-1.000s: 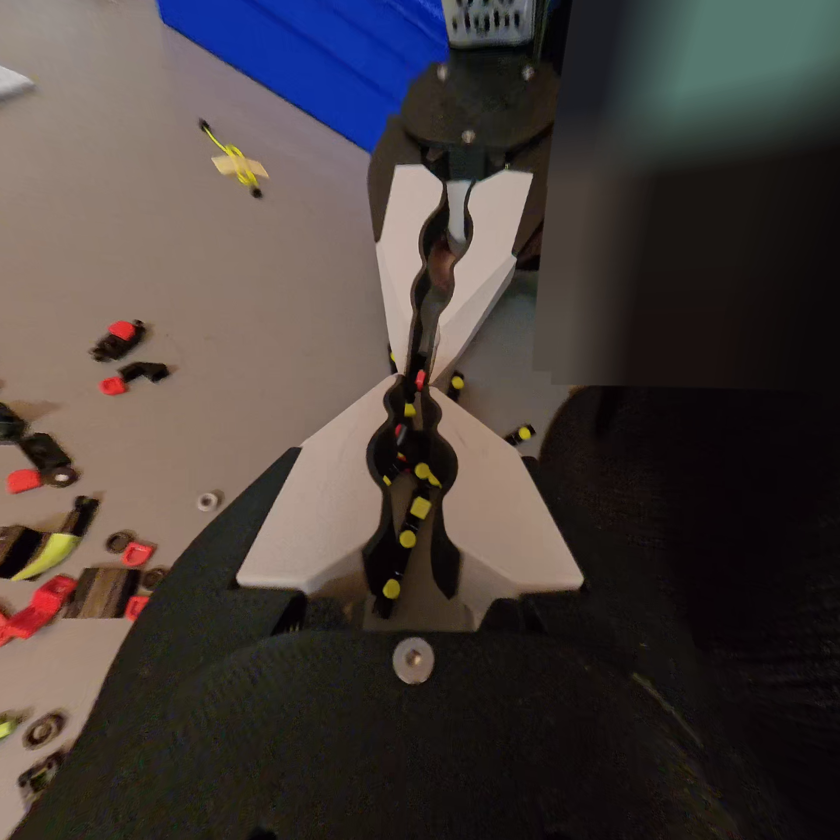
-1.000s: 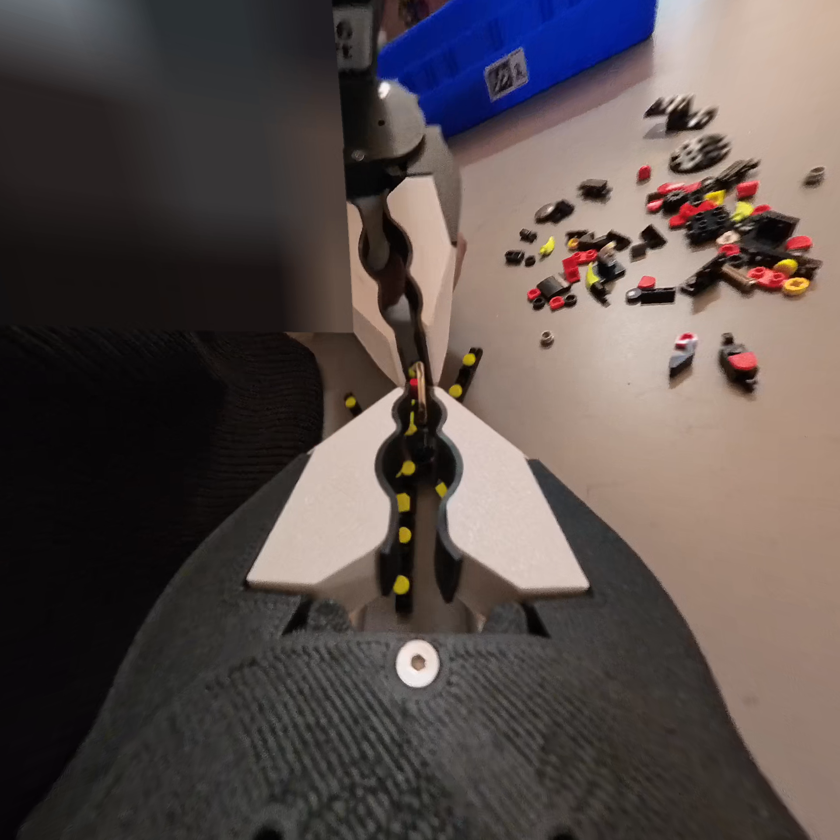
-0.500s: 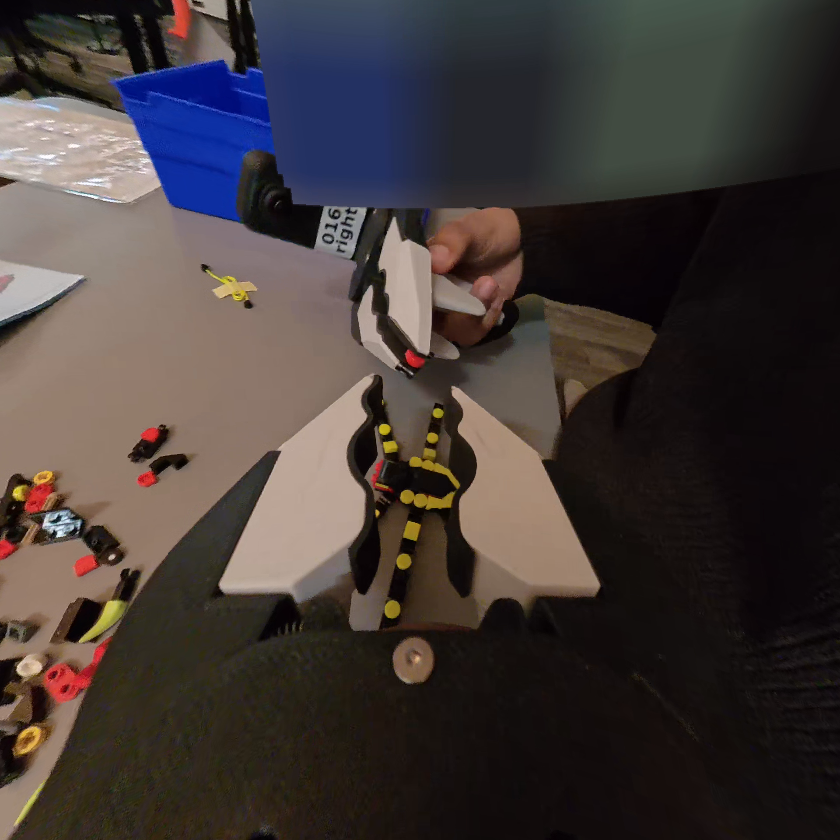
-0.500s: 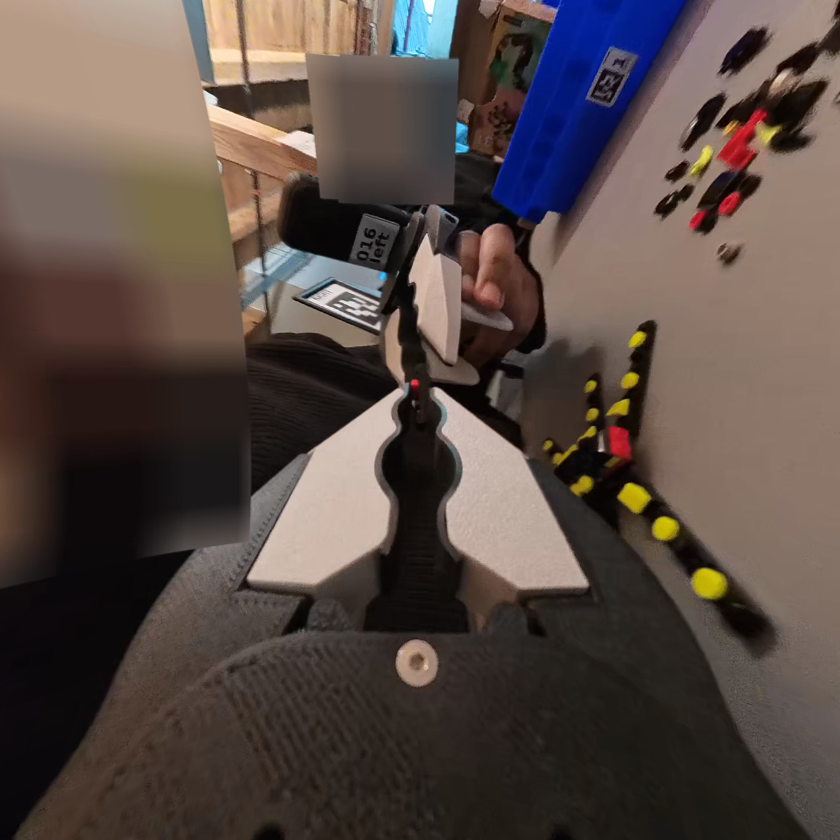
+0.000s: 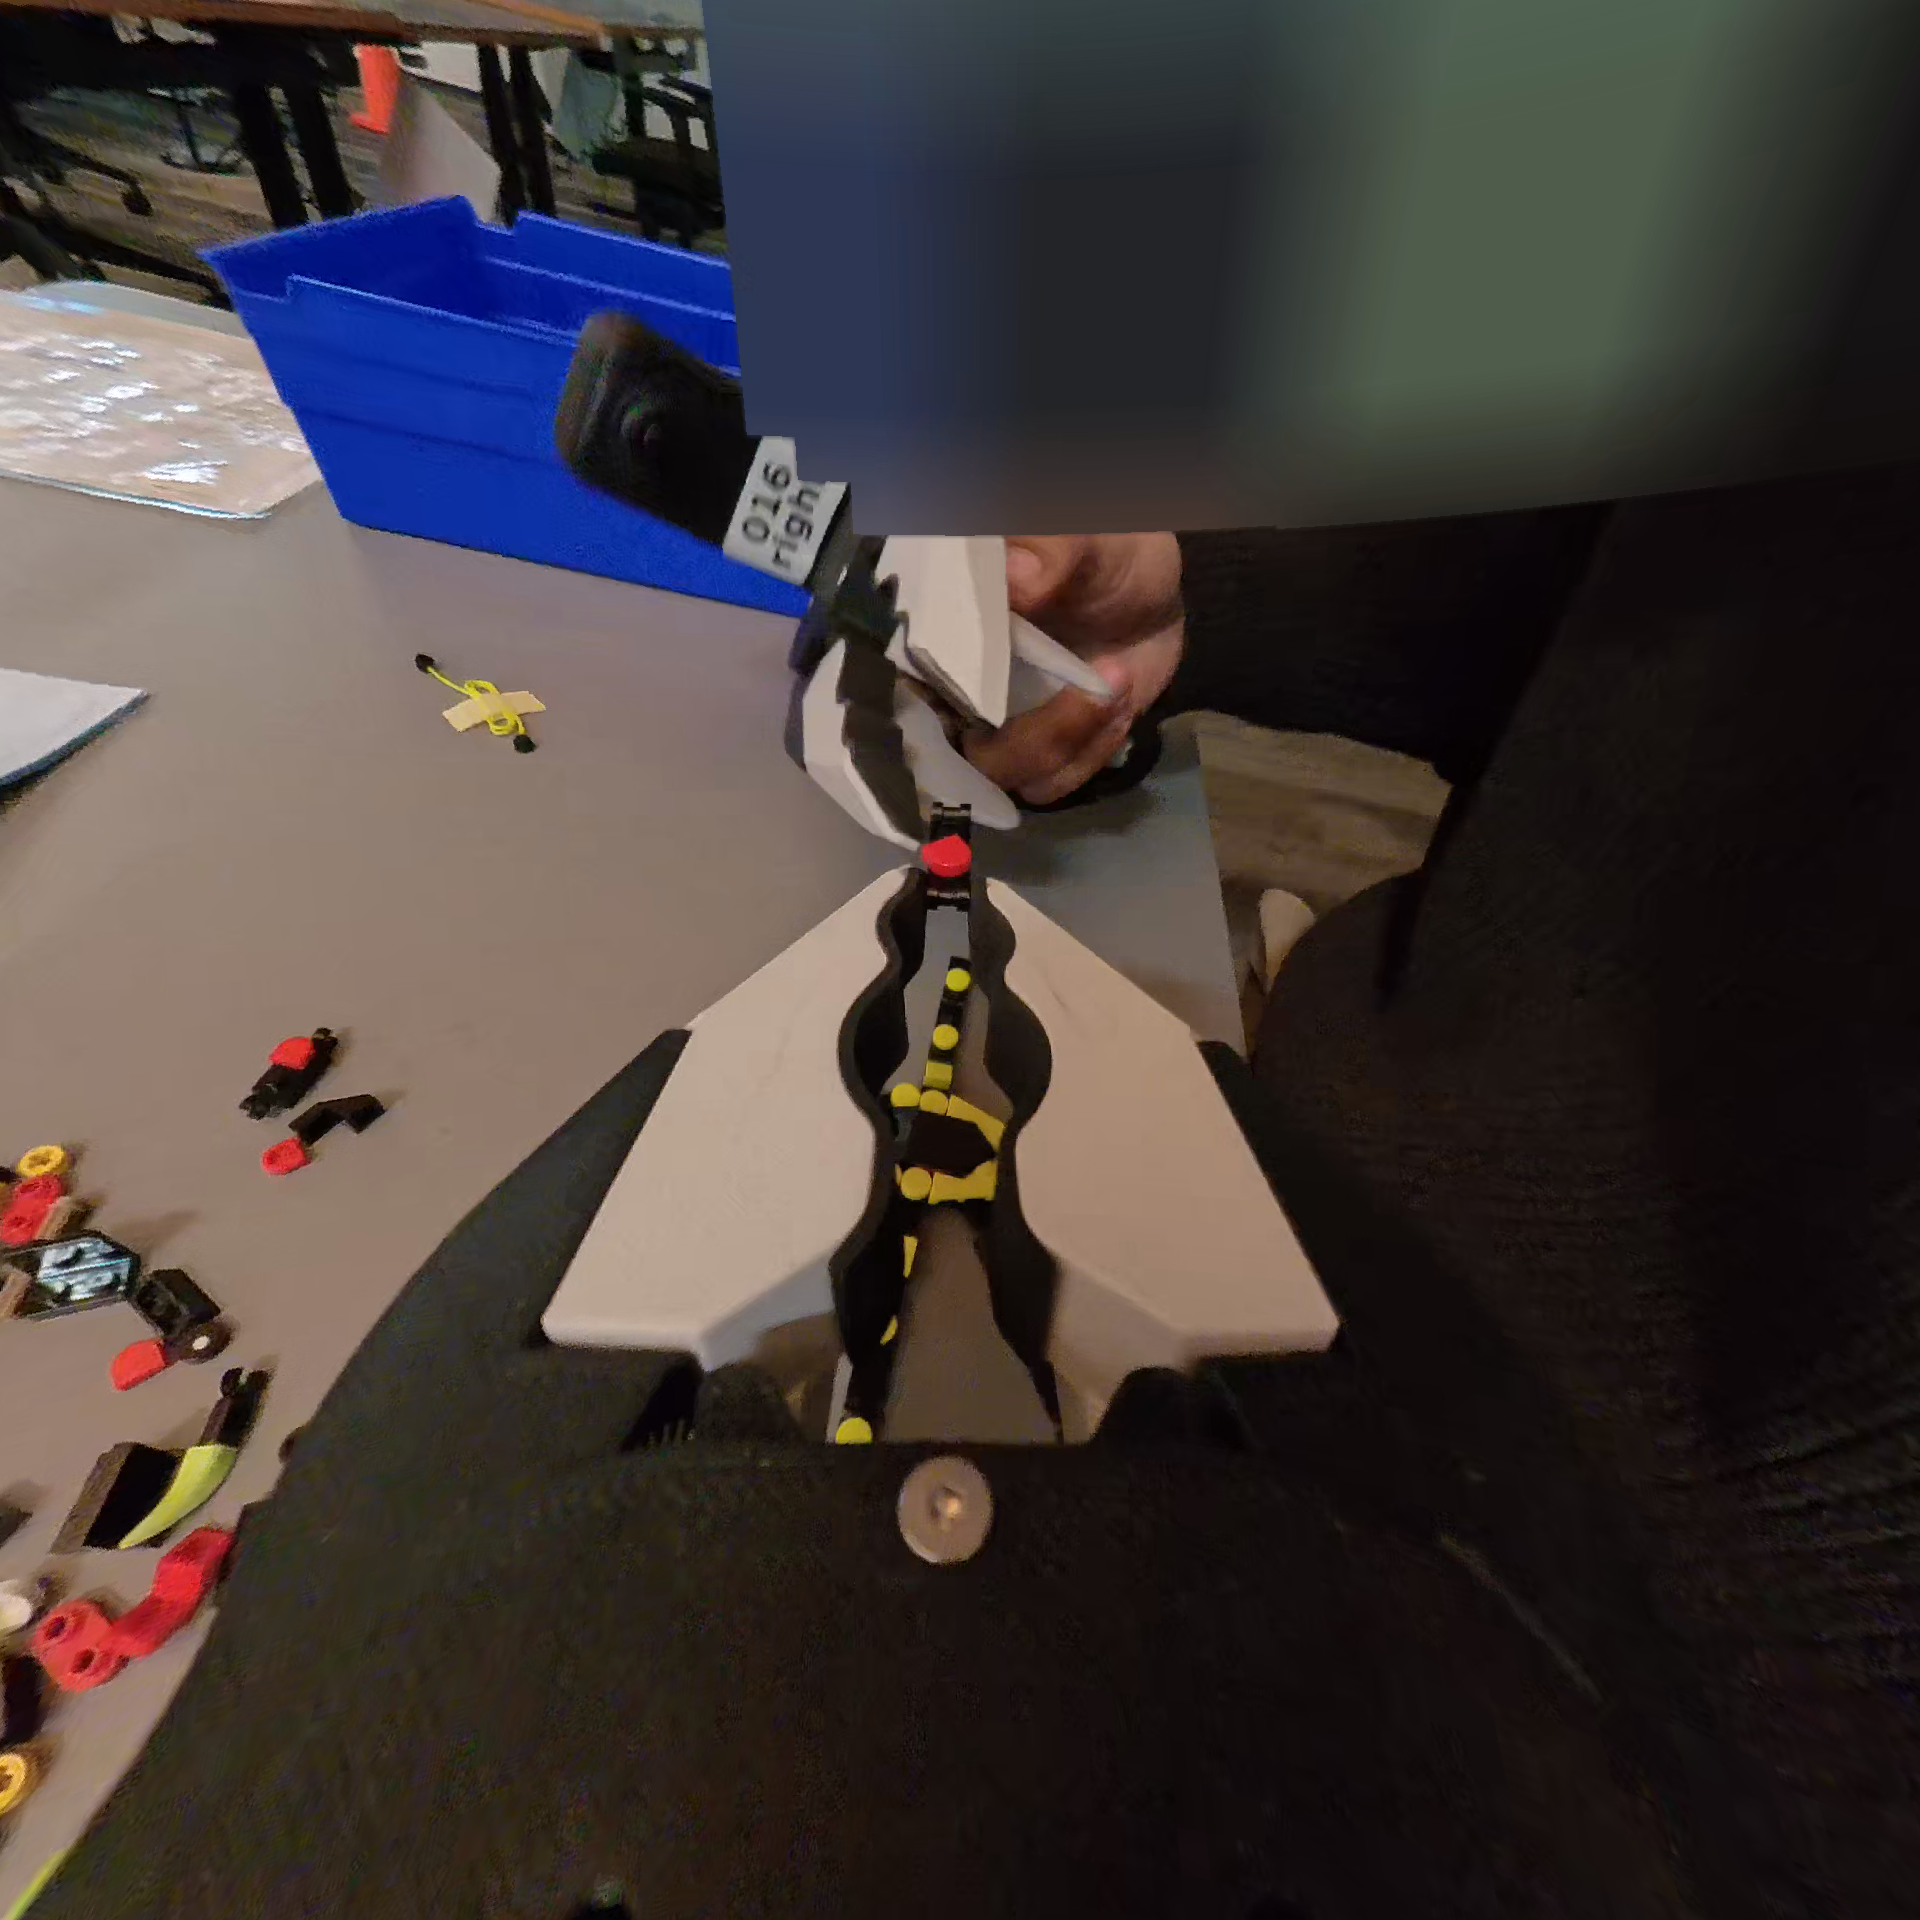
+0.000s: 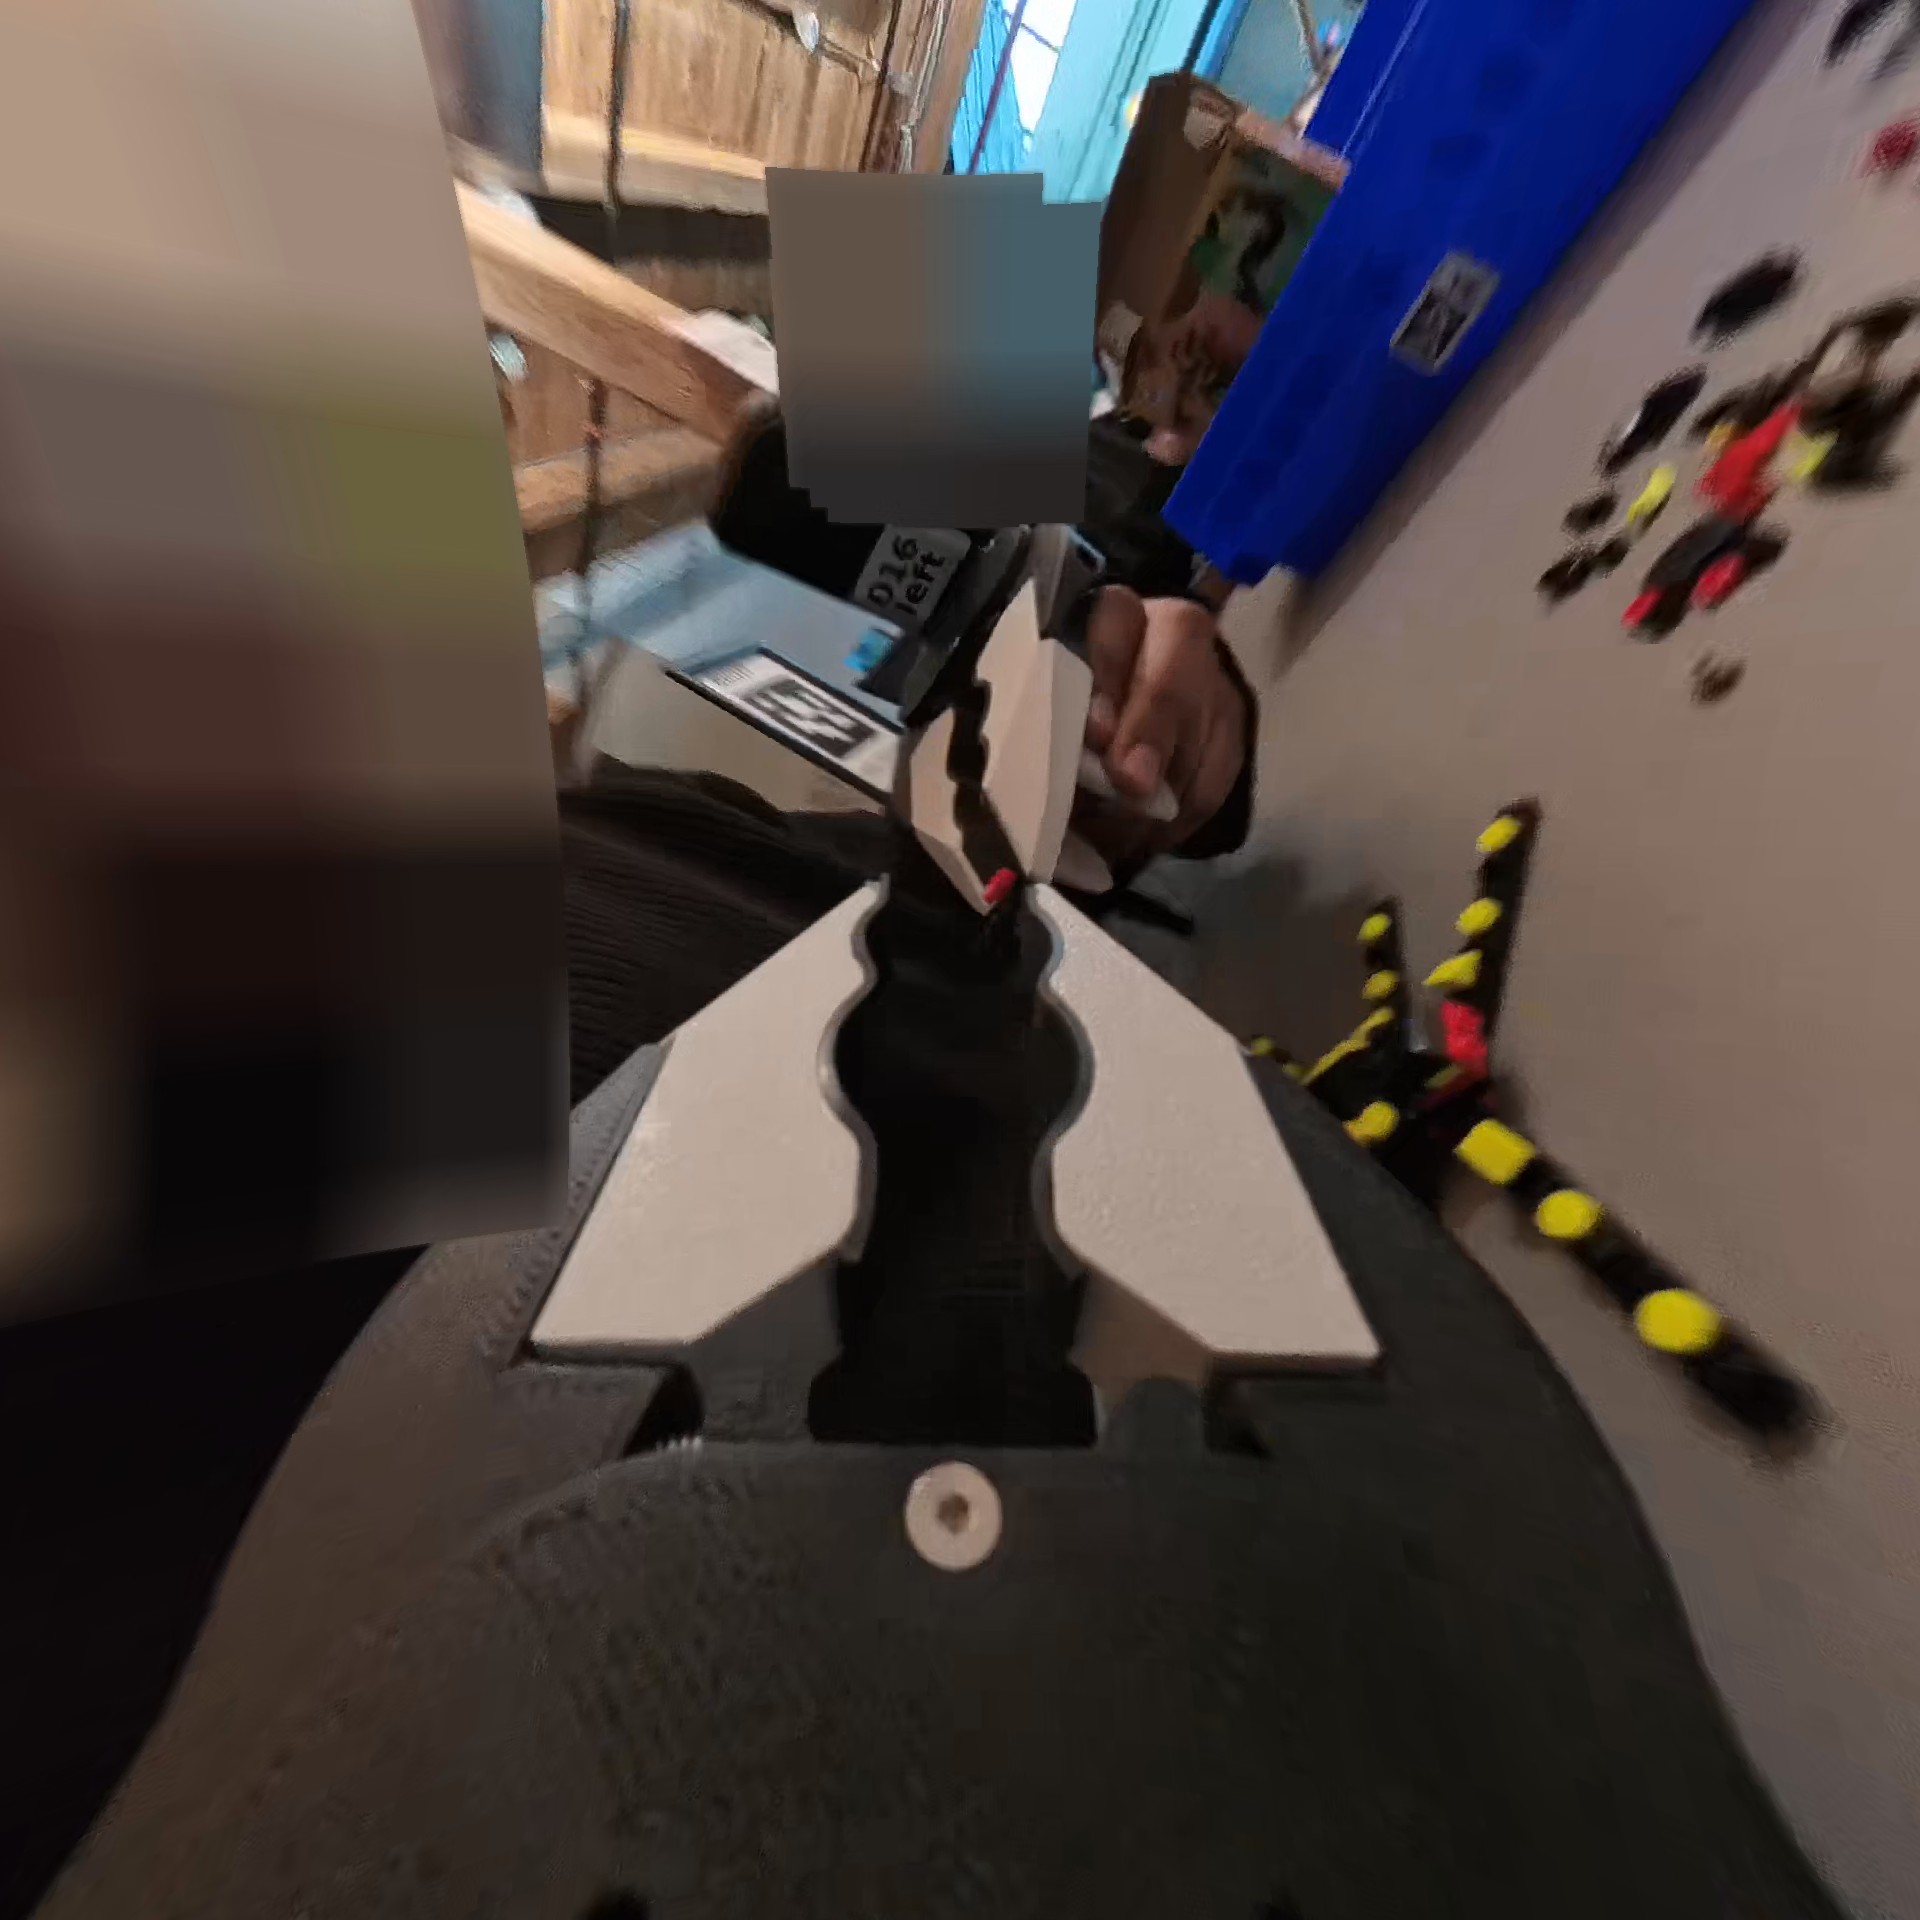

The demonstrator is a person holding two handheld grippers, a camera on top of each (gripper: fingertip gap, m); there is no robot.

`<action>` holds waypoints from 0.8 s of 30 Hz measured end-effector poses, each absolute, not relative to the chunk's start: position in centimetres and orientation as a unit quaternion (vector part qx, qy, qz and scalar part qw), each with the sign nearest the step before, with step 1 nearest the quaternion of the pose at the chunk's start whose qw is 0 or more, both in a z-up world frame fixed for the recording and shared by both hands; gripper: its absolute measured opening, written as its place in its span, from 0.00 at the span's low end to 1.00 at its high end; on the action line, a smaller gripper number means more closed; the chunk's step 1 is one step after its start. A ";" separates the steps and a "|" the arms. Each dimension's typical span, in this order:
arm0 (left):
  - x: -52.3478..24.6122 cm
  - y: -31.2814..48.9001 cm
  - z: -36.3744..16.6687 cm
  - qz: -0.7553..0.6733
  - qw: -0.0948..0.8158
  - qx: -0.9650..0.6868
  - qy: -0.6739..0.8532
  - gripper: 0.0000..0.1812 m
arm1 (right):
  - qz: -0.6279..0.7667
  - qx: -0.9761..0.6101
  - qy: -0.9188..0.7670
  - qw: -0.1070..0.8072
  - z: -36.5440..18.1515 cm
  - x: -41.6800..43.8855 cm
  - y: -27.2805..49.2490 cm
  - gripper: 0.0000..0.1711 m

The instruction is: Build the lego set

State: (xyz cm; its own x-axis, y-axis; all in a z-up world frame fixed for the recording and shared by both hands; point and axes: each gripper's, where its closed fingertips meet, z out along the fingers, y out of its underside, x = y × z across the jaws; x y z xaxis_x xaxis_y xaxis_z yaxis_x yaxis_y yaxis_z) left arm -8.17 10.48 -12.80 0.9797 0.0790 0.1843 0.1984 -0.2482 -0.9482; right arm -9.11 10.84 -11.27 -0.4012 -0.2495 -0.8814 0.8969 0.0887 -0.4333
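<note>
A small black piece with a red stud (image 5: 945,857) is held in the air between both grippers, tip to tip. My left gripper (image 5: 943,885) is shut on its near end. My right gripper (image 5: 945,823) comes from the far side and grips its black far end. In the right wrist view, my right gripper (image 6: 961,906) meets the left gripper (image 6: 1003,883) at the red piece (image 6: 997,885). The black-and-yellow lego model (image 5: 945,1138) lies on the table below the left gripper. It also shows at the right of the right wrist view (image 6: 1455,1049), apart from both grippers.
A blue bin (image 5: 468,395) stands at the back of the grey table. Loose red, black and yellow pieces (image 5: 125,1299) lie at the left. A taped yellow band (image 5: 488,707) lies mid-table. The table edge (image 5: 1216,935) and a person's dark clothing are at the right. My two grippers' fingertips are within a few centimetres of each other.
Both grippers lifted off the model, which now lies on the table. The left gripper opened half a second ago and has now shut on the small piece held by the right gripper.
</note>
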 end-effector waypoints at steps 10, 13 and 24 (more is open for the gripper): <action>-7.7 10.9 -12.5 -0.108 0.619 -0.771 -0.106 0.03 | -0.639 0.079 0.761 0.086 -11.7 -8.2 10.2 0.13; -7.4 11.0 -12.3 -0.117 0.621 -0.768 -0.106 0.03 | -0.637 0.072 0.762 0.088 -11.7 -8.0 9.9 0.11; -8.0 10.9 -12.2 -0.157 0.626 -0.751 -0.138 0.03 | -0.638 0.070 0.765 0.052 -11.9 -8.5 9.7 0.09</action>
State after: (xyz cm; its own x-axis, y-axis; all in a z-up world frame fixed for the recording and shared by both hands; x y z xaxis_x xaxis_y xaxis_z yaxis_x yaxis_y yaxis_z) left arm -7.97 10.86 -12.16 0.9125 0.0112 0.4090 0.4044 -0.1770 -0.8973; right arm -8.47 9.69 -11.89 -0.9848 0.0415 -0.1688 0.1735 0.1757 -0.9690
